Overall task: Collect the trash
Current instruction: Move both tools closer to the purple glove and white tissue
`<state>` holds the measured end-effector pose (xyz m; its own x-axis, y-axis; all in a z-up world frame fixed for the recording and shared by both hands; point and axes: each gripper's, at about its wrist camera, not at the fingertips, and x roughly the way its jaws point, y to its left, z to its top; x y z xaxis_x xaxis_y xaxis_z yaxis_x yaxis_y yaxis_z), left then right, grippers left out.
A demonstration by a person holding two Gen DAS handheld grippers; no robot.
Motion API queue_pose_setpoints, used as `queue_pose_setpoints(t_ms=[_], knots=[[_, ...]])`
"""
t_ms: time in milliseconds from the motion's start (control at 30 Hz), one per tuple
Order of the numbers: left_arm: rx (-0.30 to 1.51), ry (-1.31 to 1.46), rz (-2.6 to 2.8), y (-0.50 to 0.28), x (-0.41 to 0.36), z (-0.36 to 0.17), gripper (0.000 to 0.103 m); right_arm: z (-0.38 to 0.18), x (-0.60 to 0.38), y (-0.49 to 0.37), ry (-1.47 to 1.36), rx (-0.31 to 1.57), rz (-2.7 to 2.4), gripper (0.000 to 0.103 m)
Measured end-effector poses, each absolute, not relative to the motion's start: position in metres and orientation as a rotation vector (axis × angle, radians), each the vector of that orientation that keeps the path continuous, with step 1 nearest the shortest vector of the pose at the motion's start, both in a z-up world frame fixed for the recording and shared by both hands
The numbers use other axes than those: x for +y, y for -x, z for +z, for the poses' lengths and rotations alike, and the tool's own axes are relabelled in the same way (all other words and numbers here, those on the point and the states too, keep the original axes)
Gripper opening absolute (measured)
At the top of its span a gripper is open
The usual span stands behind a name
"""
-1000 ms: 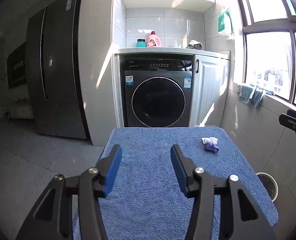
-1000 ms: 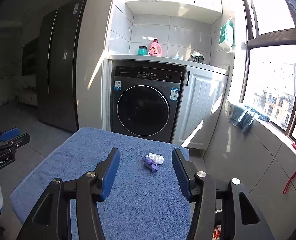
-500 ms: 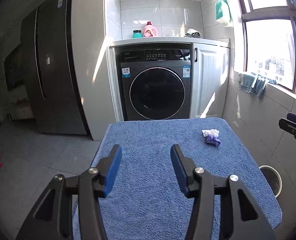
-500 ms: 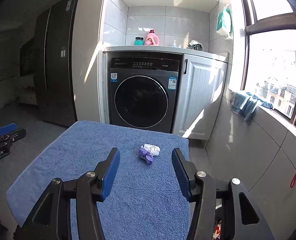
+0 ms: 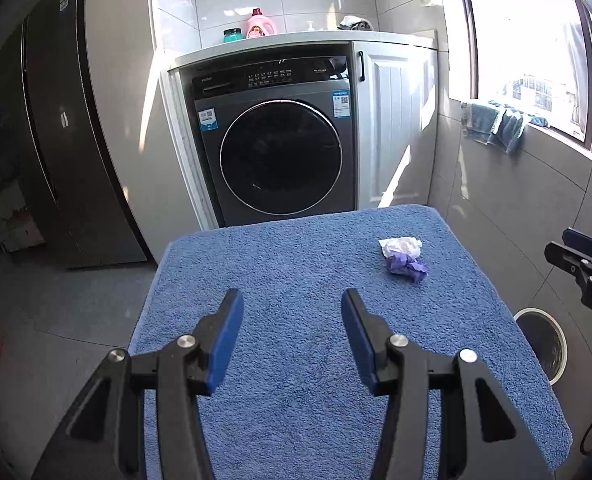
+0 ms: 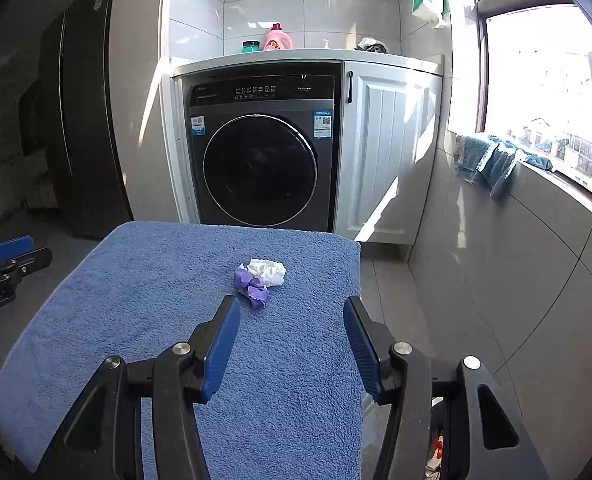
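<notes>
Right gripper jaws apart, empty, just short of crumpled trash (white, purple wads) on blue towel; left gripper likewise

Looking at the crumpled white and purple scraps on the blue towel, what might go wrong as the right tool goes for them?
The purple scrap touches the white scrap, so the right tool may pinch only one. Its open jaws could also snag the blue towel pile. Both lie near the towel's far edge, so a nudge might push them off.

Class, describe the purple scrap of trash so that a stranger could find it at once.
Start at the dark washing machine; a blue towel-covered surface lies in front of it. On it sit two touching crumpled wads: the purple wad is the nearer one, against the white tissue.
</notes>
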<state>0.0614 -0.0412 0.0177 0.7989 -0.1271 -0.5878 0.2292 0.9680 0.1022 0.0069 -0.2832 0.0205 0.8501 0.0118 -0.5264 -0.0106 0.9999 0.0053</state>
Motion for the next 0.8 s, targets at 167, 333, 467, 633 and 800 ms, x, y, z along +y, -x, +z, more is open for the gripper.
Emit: queue_pose_setpoints(t_ms=[167, 333, 467, 633, 800], knots=[[0.655, -0.192, -0.219, -0.084, -0.063, 0.005, 0.051, 0.005, -0.302, -0.025, -0.026, 0.584, 0.000, 0.051], [0.692, -0.193, -0.259, -0.104, -0.083, -0.007, 0.051, -0.010, -0.317, -0.042, -0.041, 0.612, -0.003, 0.051], [0.739, -0.161, -0.330, -0.123, -0.096, -0.022, 0.051, -0.020, -0.328, -0.057, -0.054, 0.628, -0.003, 0.051], [0.802, -0.131, -0.428, -0.148, -0.121, -0.045, 0.051, -0.032, -0.340, -0.076, -0.067, 0.642, 0.000, 0.051], [0.873, -0.081, -0.500, -0.178, -0.146, -0.070, 0.051, -0.040, -0.345, -0.095, -0.074, 0.649, 0.017, 0.051]])
